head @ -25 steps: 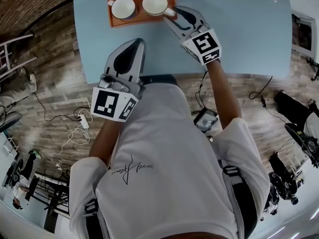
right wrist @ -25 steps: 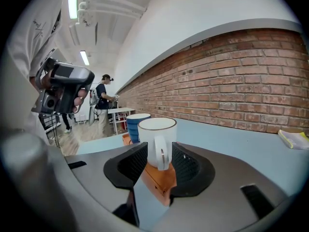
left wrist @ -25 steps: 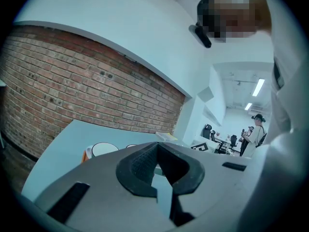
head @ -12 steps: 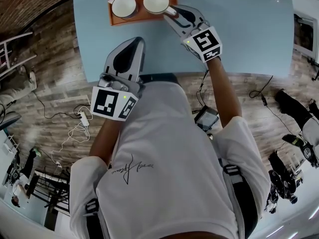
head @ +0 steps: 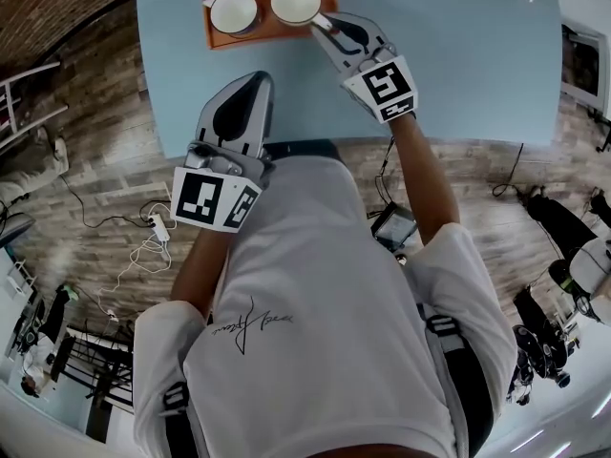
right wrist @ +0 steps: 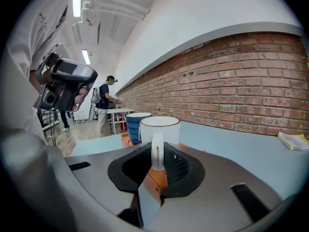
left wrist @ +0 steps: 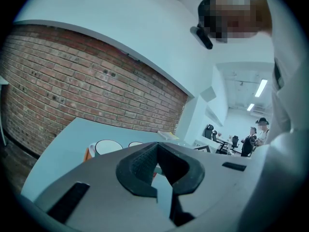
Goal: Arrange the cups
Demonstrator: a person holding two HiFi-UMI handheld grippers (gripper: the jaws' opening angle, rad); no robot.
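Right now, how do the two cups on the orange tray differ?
The blue cup is blue outside; the white cup is white with a brownish rim. The blue cup's handle points away to the left; the white cup's points back toward the near table edge. Both stand upright, side by side on the orange tray, white inside.

Looking steeply down on a pale blue table [head: 458, 55]. At its far edge, an orange tray [head: 286, 31] carrying two cups side by side: left cup [head: 234, 10], right-hand cup [head: 295, 1]. Right gripper [head: 325, 25] at the right-hand cup, jaws just closing with its handle between them. Left gripper [head: 248, 86] nearer, jaws together, apart from the tray. Below, white shirt [head: 315, 313] and wooden floor [head: 95, 189].
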